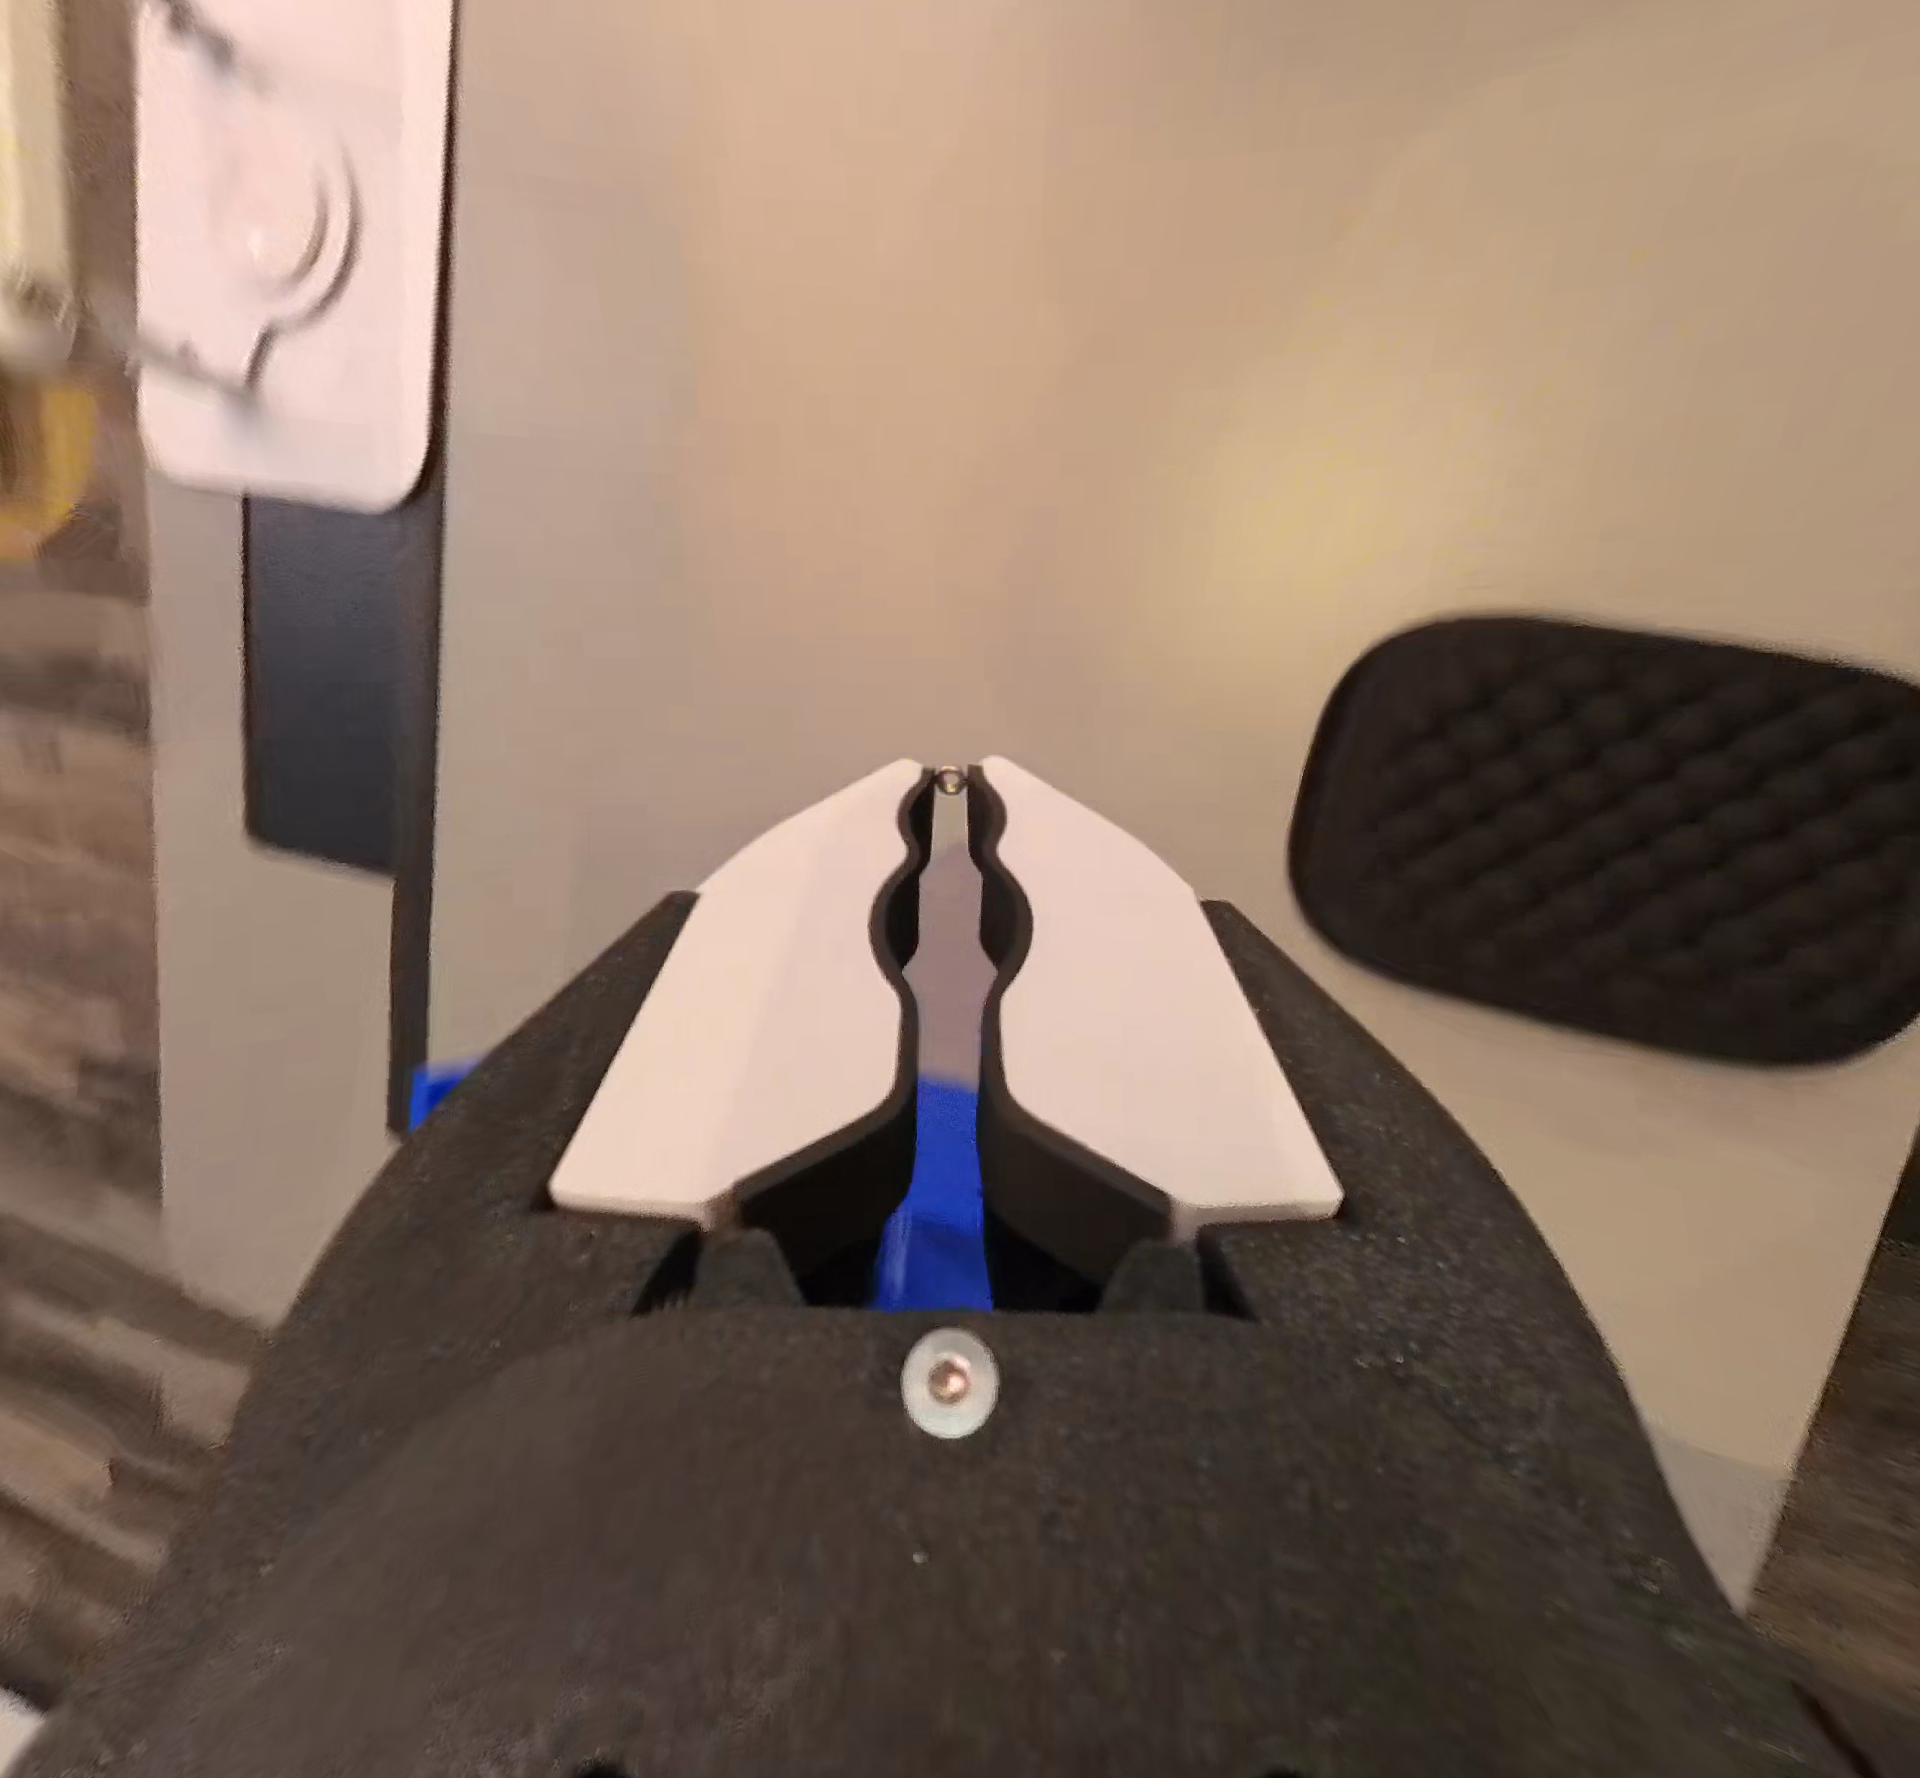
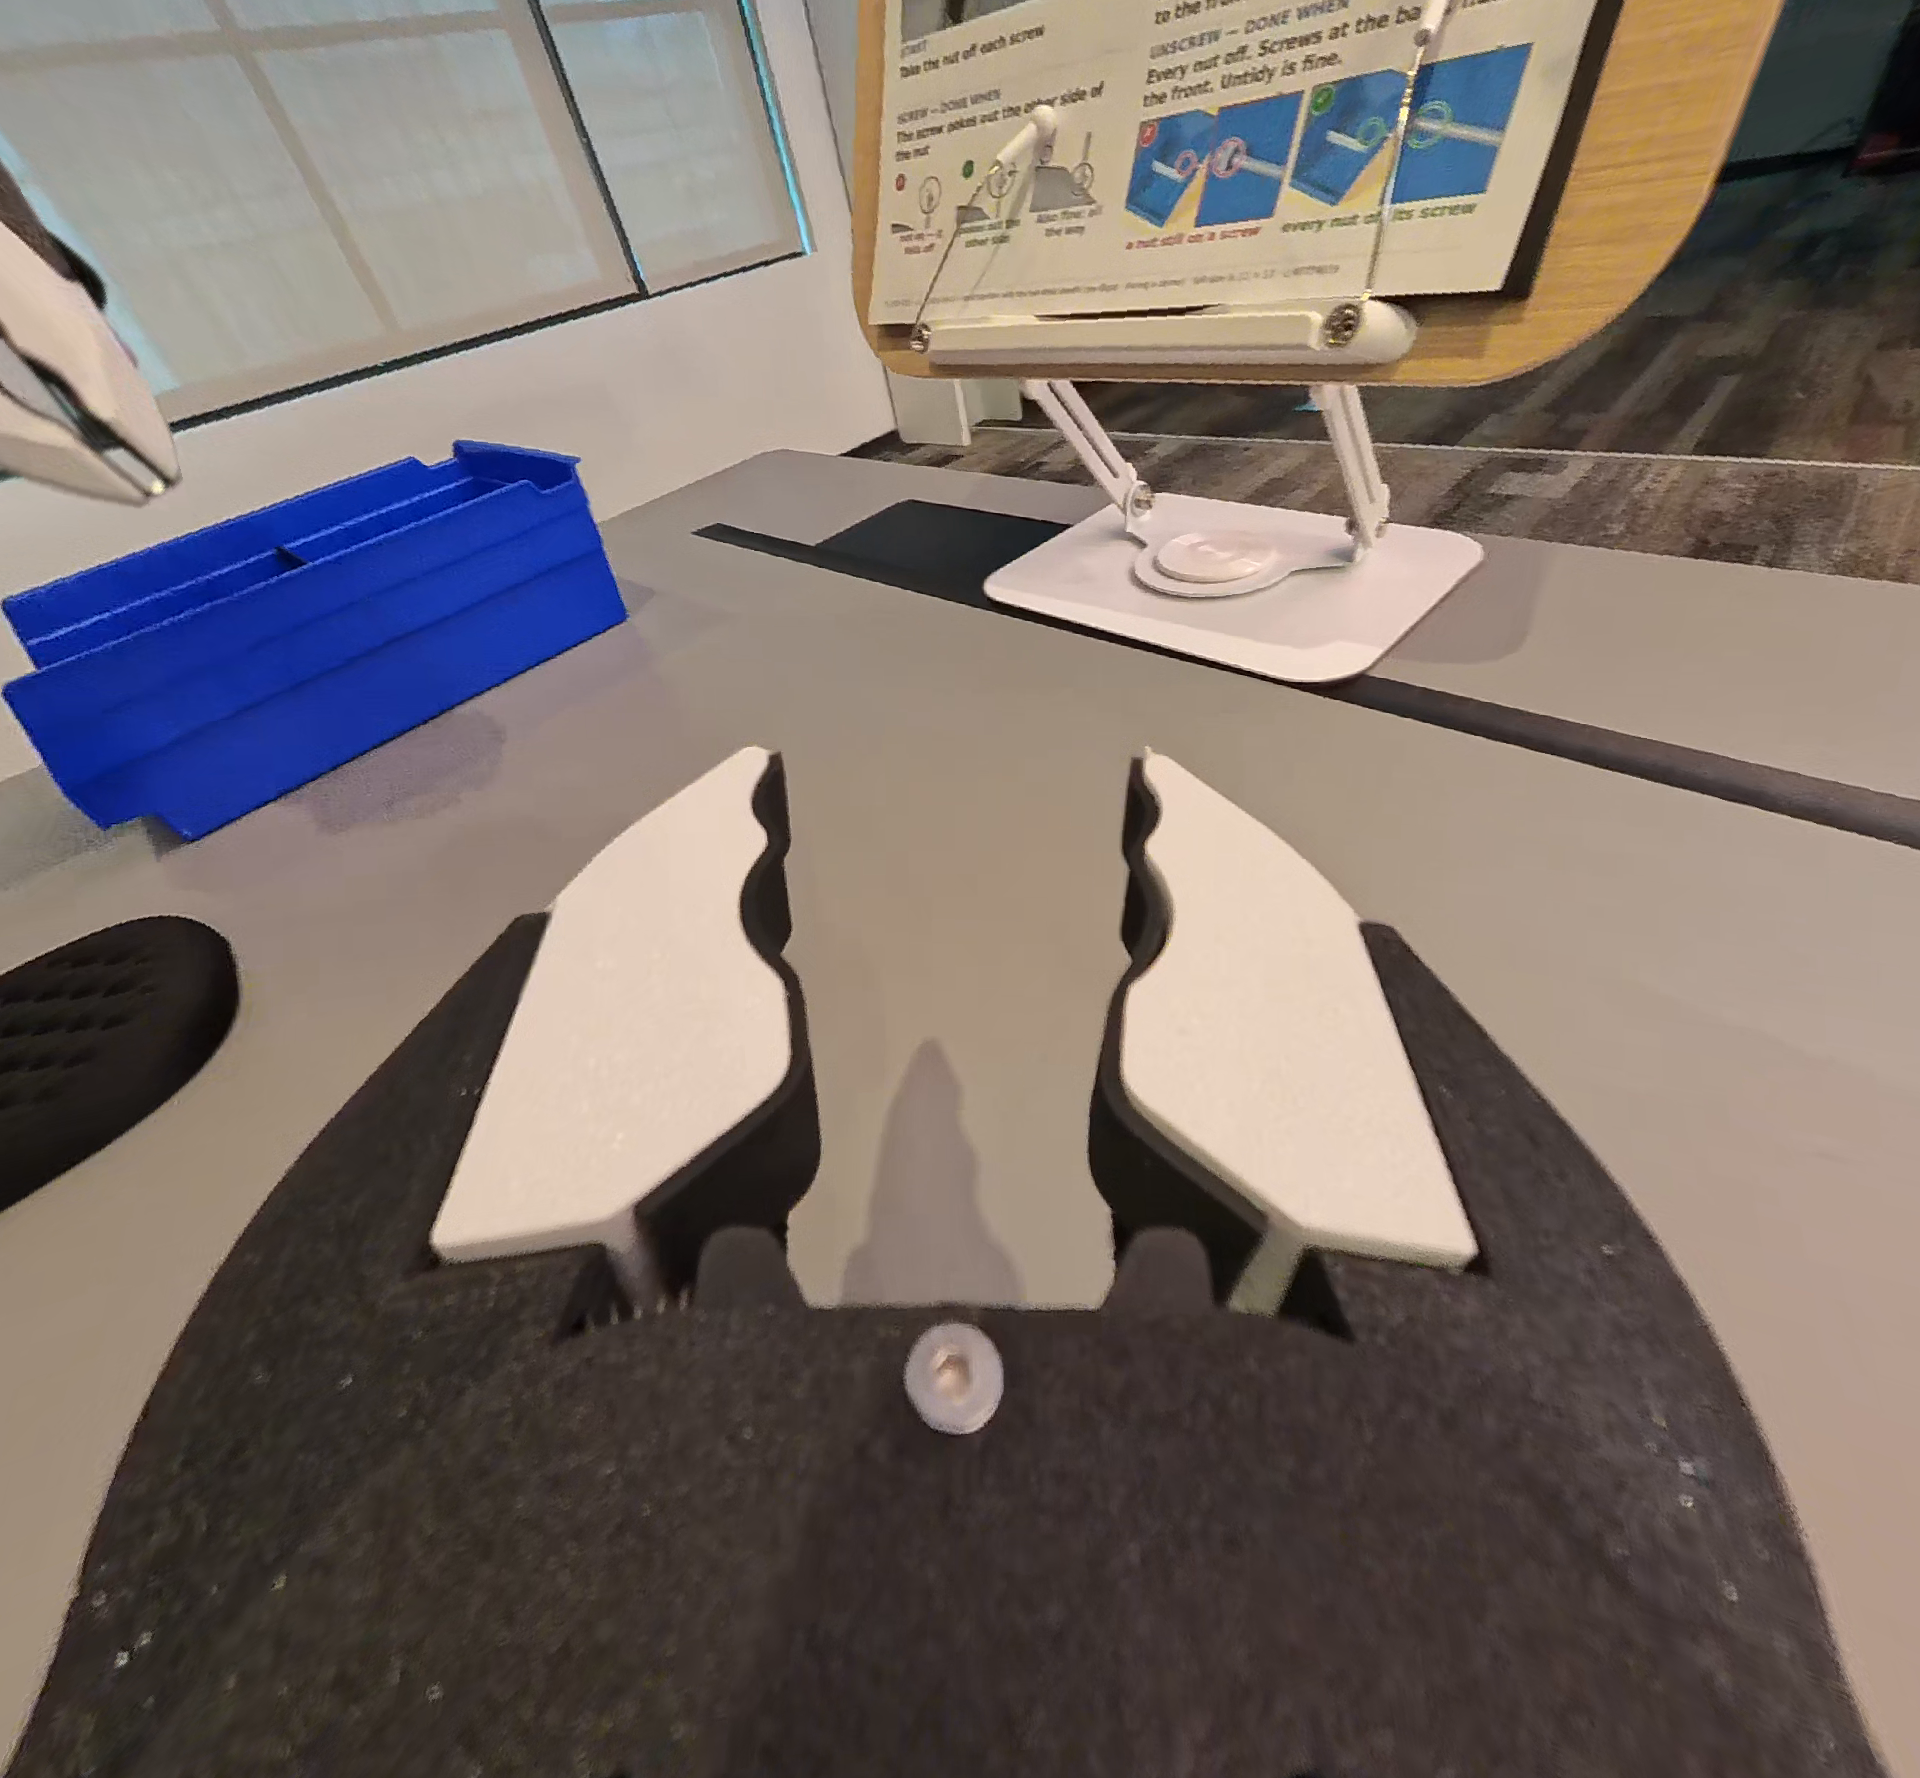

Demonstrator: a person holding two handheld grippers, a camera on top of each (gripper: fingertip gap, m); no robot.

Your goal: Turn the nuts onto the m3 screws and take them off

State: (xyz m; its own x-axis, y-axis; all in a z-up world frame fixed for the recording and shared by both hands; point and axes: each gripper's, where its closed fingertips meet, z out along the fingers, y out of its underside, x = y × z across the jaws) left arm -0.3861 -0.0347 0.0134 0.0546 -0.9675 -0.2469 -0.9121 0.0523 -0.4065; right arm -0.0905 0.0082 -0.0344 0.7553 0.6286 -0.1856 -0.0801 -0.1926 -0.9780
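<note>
On the flat grey table [image 2: 935, 689], the open blue plastic bin [image 2: 312, 627] lies left of the white metal document stand [image 2: 1236, 575]; the black quilted oval pad [image 2: 94, 1042] lies nearer, left of the stand.

Your right hand-held gripper [image 2: 956, 772] hangs wide open over bare grey bench [image 2: 935, 689], blue bin [image 2: 312, 627] off left, white stand [image 2: 1236, 585] beyond.
</note>
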